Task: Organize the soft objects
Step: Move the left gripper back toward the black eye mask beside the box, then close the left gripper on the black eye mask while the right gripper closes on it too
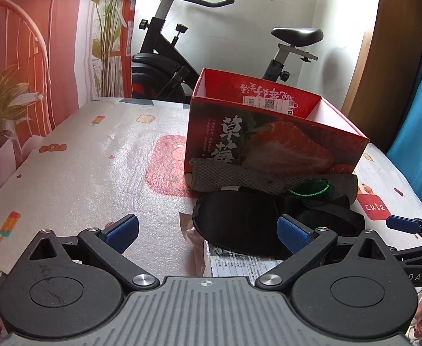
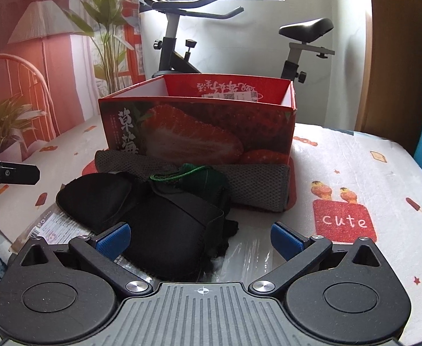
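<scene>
Exercise bike, behind the table at 12 o'clock in both wrist views, saddle toward 1 o'clock. Table covering, pale quilted sheet printed with ice lollies and a red panel reading "cute". Red strawberry box, open-topped, standing on the covering; its long axis runs roughly 9 to 3 o'clock across both views. The near wall bears a halved strawberry and large white Chinese characters, the far inner wall carries inverted script and a white barcode label too small to read.

Grey mesh roll, lying against the foot of the box, long axis parallel to the near wall, 9 to 3 o'clock. Black eye mask, just in front of the roll, its long axis likewise near 9 to 3 o'clock, resting partly on a printed paper sheet whose text is illegible. Dark green drawstring pouch, bunched between mask and roll, cord loop toward 12 o'clock.

Left gripper, jaws spread wide, nothing between them; the blue pad at 3 o'clock overlaps the mask's near edge in that view, contact cannot be told. Right gripper, jaws likewise wide apart and empty, the mask's lower lobe lying between the pads; its body shows the partial marking "DAS" in the left wrist view.
</scene>
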`<state>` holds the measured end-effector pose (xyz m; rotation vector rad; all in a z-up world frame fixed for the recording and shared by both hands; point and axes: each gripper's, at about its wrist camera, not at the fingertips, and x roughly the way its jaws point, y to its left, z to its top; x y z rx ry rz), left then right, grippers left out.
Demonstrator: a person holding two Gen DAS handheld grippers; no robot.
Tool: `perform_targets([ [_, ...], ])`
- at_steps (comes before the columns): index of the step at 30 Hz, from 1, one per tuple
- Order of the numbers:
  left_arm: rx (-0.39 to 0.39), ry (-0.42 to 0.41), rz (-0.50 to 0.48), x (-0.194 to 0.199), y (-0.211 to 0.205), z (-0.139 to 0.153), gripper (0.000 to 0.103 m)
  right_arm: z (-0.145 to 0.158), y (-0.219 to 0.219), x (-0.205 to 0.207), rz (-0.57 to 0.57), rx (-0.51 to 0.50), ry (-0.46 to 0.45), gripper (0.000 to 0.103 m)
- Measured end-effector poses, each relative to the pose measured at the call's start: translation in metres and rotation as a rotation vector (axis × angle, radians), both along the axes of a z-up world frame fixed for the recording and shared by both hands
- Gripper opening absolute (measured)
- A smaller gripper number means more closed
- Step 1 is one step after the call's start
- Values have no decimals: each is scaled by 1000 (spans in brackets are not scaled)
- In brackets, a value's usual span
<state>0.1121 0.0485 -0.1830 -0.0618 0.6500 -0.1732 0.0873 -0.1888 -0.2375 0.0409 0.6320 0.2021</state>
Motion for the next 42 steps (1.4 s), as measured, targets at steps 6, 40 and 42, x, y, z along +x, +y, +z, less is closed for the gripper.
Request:
perform_targets([
  [6, -4, 30, -24, 1, -3, -11, 100, -5, 4, 0, 19, 3, 13, 103],
  [40, -122, 150, -106, 70, -2, -43, 75, -28, 8, 19, 106, 3, 2, 71],
  [42, -116, 153, -109, 73, -4, -44, 76, -28, 8, 20, 108, 7, 7, 69],
])
